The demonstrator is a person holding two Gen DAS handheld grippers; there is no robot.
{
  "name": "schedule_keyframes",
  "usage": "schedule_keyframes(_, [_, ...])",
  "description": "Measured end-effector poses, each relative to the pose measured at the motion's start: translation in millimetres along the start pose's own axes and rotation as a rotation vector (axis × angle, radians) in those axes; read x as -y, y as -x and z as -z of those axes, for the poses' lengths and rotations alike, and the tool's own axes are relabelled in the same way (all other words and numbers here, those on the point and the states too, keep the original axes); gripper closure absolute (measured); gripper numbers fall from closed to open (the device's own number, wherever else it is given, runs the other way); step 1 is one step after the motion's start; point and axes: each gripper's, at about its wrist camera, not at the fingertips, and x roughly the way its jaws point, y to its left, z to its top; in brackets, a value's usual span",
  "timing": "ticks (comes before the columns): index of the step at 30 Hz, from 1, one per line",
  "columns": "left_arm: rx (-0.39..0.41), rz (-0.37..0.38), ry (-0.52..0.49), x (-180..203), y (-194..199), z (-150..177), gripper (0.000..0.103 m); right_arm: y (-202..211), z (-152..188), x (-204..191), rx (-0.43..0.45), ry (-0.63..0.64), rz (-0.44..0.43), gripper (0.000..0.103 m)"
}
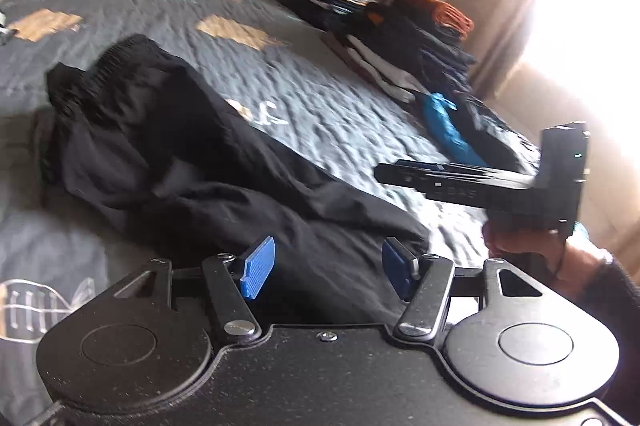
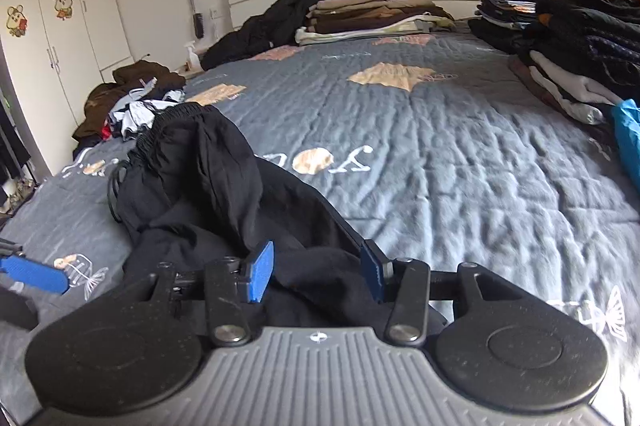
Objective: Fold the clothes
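Black trousers [image 1: 208,162] lie crumpled on the grey quilted bedspread [image 1: 320,98], elastic waistband at the far end. My left gripper [image 1: 328,266] is open just above the near end of the cloth, its blue pads [image 1: 258,266] wide apart. In the right wrist view the same trousers [image 2: 208,178] run away from me to the left. My right gripper [image 2: 316,272] is open too, with a fold of the black cloth lying between its fingers. A hand [image 1: 532,246] holds the right gripper at the right of the left wrist view. One blue pad [image 2: 32,274] of the left gripper shows at the left edge.
Folded stacks sit at the headboard [image 2: 372,14] and along the right side of the bed [image 2: 580,46], with a blue garment [image 2: 630,134] beside them. An unfolded heap [image 2: 132,102] lies at the left bed edge. White wardrobe [image 2: 52,26] on the left, bright curtained window [image 1: 580,6] on the right.
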Motion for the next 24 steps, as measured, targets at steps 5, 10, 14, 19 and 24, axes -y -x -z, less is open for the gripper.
schedule_keyframes(5, [0.173,-0.077,0.033,-26.2,17.0,-23.7,0.044,-43.2,-39.2,-27.0,-0.010,0.033,-0.084,0.056])
schedule_keyframes(10, [0.219,-0.169,-0.019,-46.0,19.7,-36.6,0.044,-97.5,-79.2,-67.1,-0.043,0.133,-0.142,0.056])
schedule_keyframes(14, [0.237,-0.275,0.061,-85.3,17.5,-44.8,0.043,-133.2,-103.9,-92.7,-0.065,0.207,-0.172,0.055])
schedule_keyframes(19, [0.255,-0.298,0.262,-137.0,13.0,-53.5,0.043,-169.3,-127.4,-112.0,-0.072,0.283,-0.187,0.055])
schedule_keyframes(24, [0.248,-0.256,0.314,-145.3,-1.4,-55.2,0.029,-192.7,-134.3,-124.6,-0.119,0.355,-0.249,0.055])
